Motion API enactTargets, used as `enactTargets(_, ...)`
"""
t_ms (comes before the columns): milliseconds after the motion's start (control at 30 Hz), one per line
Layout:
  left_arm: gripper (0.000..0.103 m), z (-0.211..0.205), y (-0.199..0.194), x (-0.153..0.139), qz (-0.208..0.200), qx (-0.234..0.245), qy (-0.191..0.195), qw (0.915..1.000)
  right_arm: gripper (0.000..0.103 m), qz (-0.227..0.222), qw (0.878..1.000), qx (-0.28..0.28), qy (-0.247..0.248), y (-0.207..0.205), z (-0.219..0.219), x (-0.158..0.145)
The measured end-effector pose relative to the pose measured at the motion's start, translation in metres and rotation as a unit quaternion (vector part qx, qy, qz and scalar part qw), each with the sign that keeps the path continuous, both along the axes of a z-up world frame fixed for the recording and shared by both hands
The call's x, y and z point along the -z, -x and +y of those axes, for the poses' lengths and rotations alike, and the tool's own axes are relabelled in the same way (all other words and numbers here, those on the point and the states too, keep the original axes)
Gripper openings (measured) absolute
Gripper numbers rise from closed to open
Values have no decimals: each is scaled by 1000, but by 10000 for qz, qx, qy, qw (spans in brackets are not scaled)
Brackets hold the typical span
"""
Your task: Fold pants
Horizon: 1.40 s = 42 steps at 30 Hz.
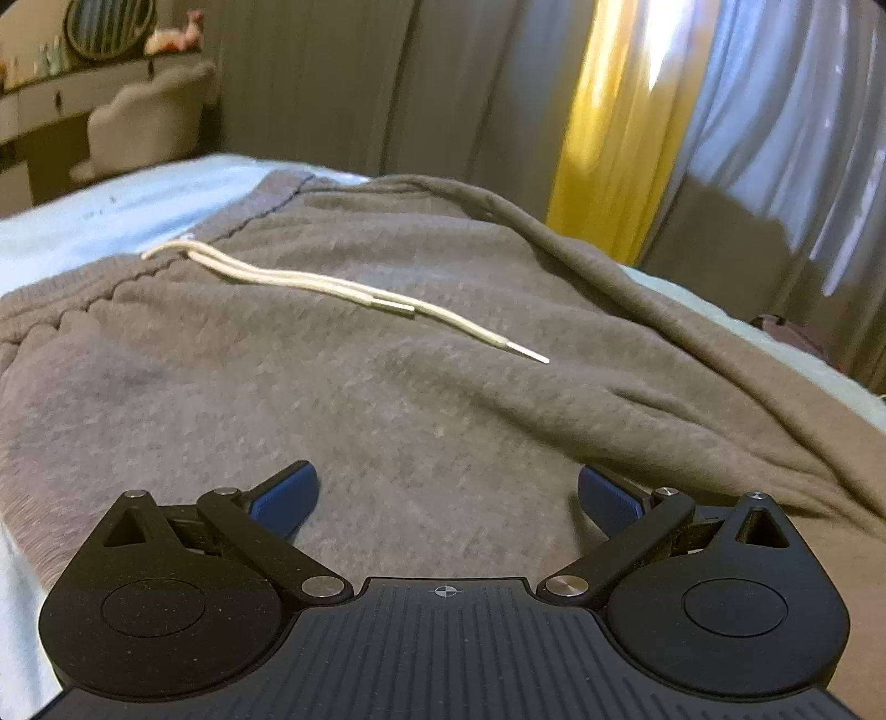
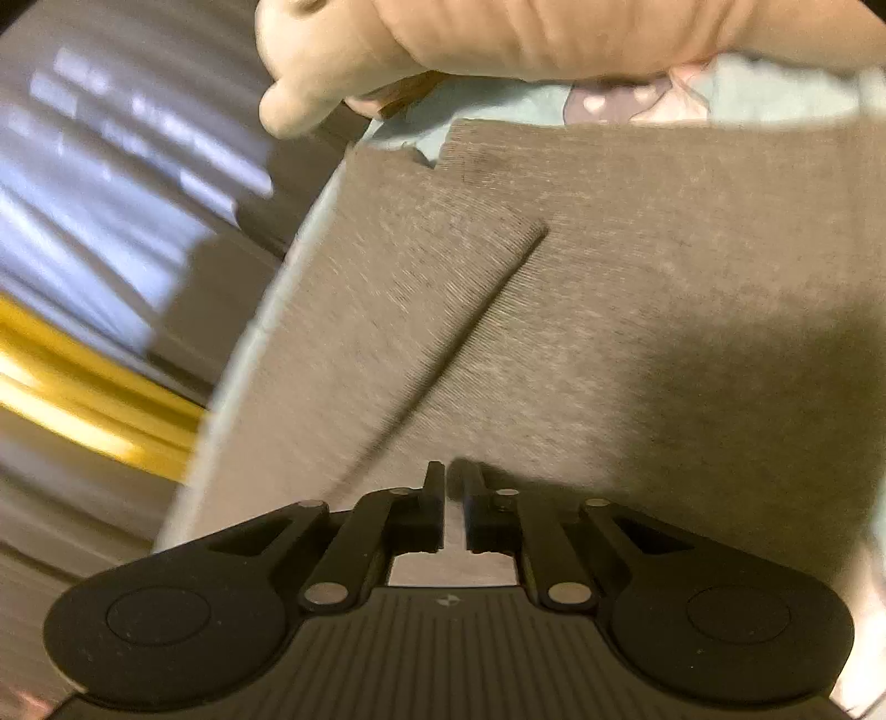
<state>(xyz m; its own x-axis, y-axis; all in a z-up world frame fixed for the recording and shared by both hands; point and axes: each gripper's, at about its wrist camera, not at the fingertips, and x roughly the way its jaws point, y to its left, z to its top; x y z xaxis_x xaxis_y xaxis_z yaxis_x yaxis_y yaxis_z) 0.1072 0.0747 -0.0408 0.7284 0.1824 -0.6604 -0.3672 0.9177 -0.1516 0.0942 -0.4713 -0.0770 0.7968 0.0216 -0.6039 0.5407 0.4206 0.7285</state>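
Observation:
Grey sweatpants (image 1: 387,387) lie spread on a light blue bed sheet (image 1: 111,205), the ribbed waistband (image 1: 83,315) to the left and two white drawstrings (image 1: 310,279) trailing across the fabric. My left gripper (image 1: 447,479) hovers low over the seat area, its blue pads (image 1: 282,498) wide apart and nothing between them. In the right wrist view the pant legs (image 2: 609,277) run away from me, one leg (image 2: 387,310) lapping over the other, with the cuffs (image 2: 470,144) at the far end. My right gripper (image 2: 448,471) stands over the legs with only a thin gap, holding nothing.
A peach plush-like thing (image 2: 498,39) lies beyond the cuffs on the sheet (image 2: 498,99). The bed's edge (image 2: 260,332) curves along the left. Grey and yellow curtains (image 1: 614,127) hang behind the bed. A padded chair (image 1: 149,116) and a dresser stand at the far left.

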Motion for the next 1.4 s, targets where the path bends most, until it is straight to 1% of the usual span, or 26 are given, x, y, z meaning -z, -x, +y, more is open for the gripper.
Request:
enactTargets(33,103,2,0,-7,32,15,150,9999,26,-109,9999,-61,27,-3,-1,-2)
enactTargets(67,103,4,0,-14,13,11,277,9996,47,-108,9998,-83,144,-8,-3,-3)
enactTargets(100,103,6,-1,-22,-36,36,407,9992,52,-79,9998,-50,186,-12,-4,-2)
enactTargets(200,103,9,-11,-50,-279,200,479,9983,52,-222,9996,83,-119,-25,-9,8)
enactTargets(233,103,12,-21,-62,-358,310,529,9975,51,-288,9993,111,-192,-30,-10,9)
enactTargets(267,103,15,-32,-70,-369,396,614,9966,45,-320,9991,129,-244,-35,-10,9)
enactTargets(300,103,20,-44,-76,-382,425,721,9958,25,-382,9989,99,-264,-42,-10,12)
enactTargets(333,103,28,-60,-83,-444,416,910,9940,14,-449,9987,10,-243,-48,-6,9)
enactTargets(367,103,37,-76,-86,-475,432,1132,9915,9,-493,9986,-111,-154,-52,-3,7)
enactTargets(433,103,57,-110,-86,-447,386,1589,9855,9,-487,9984,-286,5,-60,-1,13)
enactTargets(500,103,73,-144,-83,-352,270,1832,9821,8,-615,9974,-348,-153,-59,-6,29)
enactTargets(533,102,78,-158,-80,-326,195,1846,9821,8,-759,9961,-324,-314,-55,-8,33)
enactTargets(567,96,85,-174,-78,-307,103,1839,9824,8,-850,9946,-303,-506,-52,-13,37)
enactTargets(600,83,90,-191,-77,-284,23,1827,9828,8,-910,9931,-300,-675,-53,-17,41)
enactTargets(633,80,95,-207,-74,-233,1,1844,9826,8,-942,9922,-306,-758,-54,-19,43)
enactTargets(767,79,112,-259,-51,109,-225,2050,9784,7,-1051,9919,-414,-581,-58,-18,45)
enactTargets(933,77,125,-295,-15,550,-316,2623,9629,7,-1105,9912,-397,-605,-69,-18,49)
enactTargets(967,71,125,-300,-9,627,-256,2795,9578,7,-1112,9913,-388,-583,-69,-18,49)
enactTargets(1000,56,124,-305,-3,708,-183,2963,9523,7,-1122,9913,-371,-575,-71,-17,49)
enactTargets(1033,46,123,-307,0,793,-163,3022,9498,6,-1117,9915,-357,-560,-73,-18,49)
enactTargets(1067,25,121,-308,-1,874,-192,2927,9520,6,-1120,9916,-362,-541,-73,-18,49)
enactTargets(1100,11,118,-307,-5,937,-220,2684,9585,6,-1120,9916,-372,-527,-72,-18,48)
enactTargets(1167,10,115,-294,-19,802,-145,2445,9662,6,-1122,9915,-419,-512,-72,-19,47)
enactTargets(1233,10,113,-269,-44,352,-9,2346,9715,6,-1094,9917,-494,-470,-70,-20,46)
enactTargets(1333,10,111,-228,-82,-22,281,2165,9759,5,-1104,9920,-450,-415,-68,-20,30)
enactTargets(1400,9,108,-199,-103,-185,448,2094,9766,5,-1332,9896,-424,-329,-58,-22,9)
